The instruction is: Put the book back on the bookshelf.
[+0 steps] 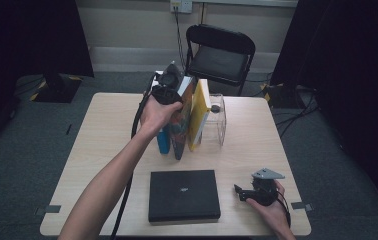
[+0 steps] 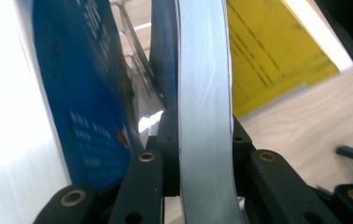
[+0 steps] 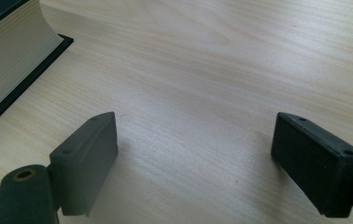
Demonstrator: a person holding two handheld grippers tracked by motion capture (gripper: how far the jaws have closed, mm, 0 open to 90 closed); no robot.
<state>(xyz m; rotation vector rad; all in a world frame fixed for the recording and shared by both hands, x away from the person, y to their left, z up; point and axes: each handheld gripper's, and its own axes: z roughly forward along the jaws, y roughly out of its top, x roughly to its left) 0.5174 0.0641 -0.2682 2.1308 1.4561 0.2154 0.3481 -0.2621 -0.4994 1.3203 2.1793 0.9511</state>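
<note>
From above, the left gripper [image 1: 166, 92] sits at the top of the row of upright books [image 1: 184, 117] on the counter [image 1: 102, 145]. Its own view shows the jaws clamped on one pale book spine [image 2: 205, 93] between a blue book [image 2: 83, 93] and a yellow one [image 2: 268, 51]. The right gripper [image 3: 195, 154] rests near the black book [image 1: 183, 195], jaws apart over bare wood.

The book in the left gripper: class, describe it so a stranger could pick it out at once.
Start at the wooden table and find the row of upright books in front of the clear bookend. The book stands in the middle of that row, between a blue book and a yellow book. The left gripper is clamped on its top edge.
</note>
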